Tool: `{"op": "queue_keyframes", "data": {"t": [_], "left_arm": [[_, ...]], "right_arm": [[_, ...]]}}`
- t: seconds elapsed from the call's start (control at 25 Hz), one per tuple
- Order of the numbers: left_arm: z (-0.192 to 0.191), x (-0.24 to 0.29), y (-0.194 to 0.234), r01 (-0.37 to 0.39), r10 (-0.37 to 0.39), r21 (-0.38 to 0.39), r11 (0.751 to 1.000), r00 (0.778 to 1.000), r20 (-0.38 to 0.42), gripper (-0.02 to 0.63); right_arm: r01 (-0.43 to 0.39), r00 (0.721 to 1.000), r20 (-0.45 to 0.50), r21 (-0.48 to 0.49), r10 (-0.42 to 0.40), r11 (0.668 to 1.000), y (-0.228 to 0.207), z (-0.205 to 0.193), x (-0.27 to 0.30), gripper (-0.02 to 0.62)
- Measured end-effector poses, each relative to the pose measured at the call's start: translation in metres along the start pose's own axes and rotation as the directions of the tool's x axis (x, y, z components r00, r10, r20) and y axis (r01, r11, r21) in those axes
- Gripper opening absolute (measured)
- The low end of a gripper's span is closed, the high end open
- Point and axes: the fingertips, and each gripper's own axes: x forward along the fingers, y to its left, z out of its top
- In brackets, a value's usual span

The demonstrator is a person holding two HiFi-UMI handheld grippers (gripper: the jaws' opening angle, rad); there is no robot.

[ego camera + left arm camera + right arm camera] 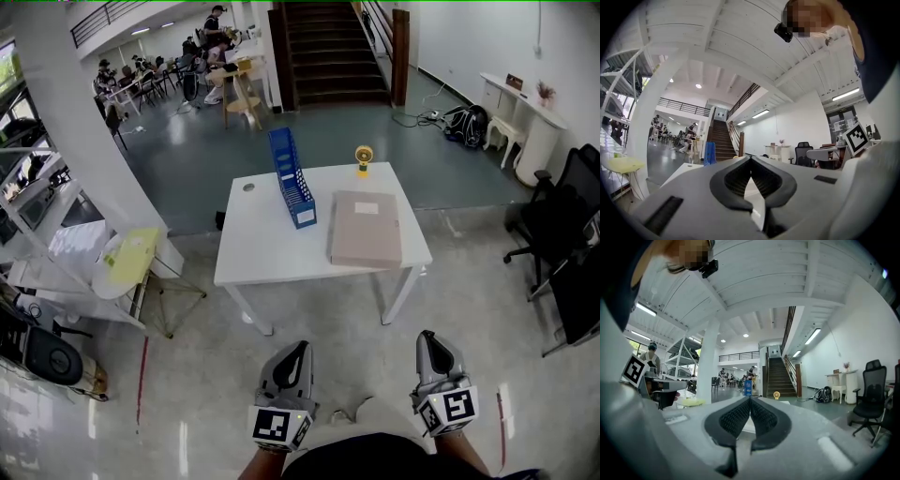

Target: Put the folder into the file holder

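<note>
A beige folder (366,228) lies flat on the right half of a white table (262,253). A blue file holder (292,177) stands upright on the table's left-centre, also seen far off as the blue holder (709,153) and the blue holder (748,387). My left gripper (298,349) and right gripper (427,337) are held low near the person's body, well short of the table, both pointing level toward it. Both are shut with nothing between the jaws, tips meeting in the left gripper (751,158) and the right gripper (750,398).
A small yellow fan (363,158) stands at the table's far edge. Black office chairs (553,234) are at the right, a round yellow side table (131,258) and shelving at the left. Stairs (328,47) rise behind, with people seated at the far left.
</note>
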Motion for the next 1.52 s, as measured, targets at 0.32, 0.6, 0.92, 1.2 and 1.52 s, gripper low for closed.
{"op": "queue_keyframes", "data": {"t": [0.32,0.6,0.92,1.2,1.52], "left_arm": [[-0.008,0.000,0.002,-0.002,0.002,-0.001,1.000,1.000,-0.009,-0.002],[-0.005,0.011,-0.005,0.041,-0.041,-0.029,0.999,0.999,0.015,0.117],[-0.014,0.028,-0.019,0.138,-0.138,0.000,0.990,0.990,-0.023,0.467],[-0.027,0.040,-0.025,0.185,-0.185,-0.008,0.983,0.981,-0.058,0.557],[-0.035,0.058,-0.017,0.202,-0.203,-0.017,0.979,0.976,-0.079,0.557]], "right_arm": [[-0.011,1.000,0.020,0.023,0.010,1.000,0.001,-0.002,0.001,0.094],[-0.029,1.000,-0.001,0.015,0.029,0.999,-0.002,-0.008,0.012,0.239],[-0.018,1.000,-0.006,0.061,0.018,0.998,-0.008,-0.013,0.024,0.439],[-0.039,0.999,-0.014,0.061,0.040,0.997,-0.007,-0.012,0.031,0.456],[-0.005,0.999,-0.039,0.049,0.007,0.999,-0.023,-0.024,0.046,0.456]]}}
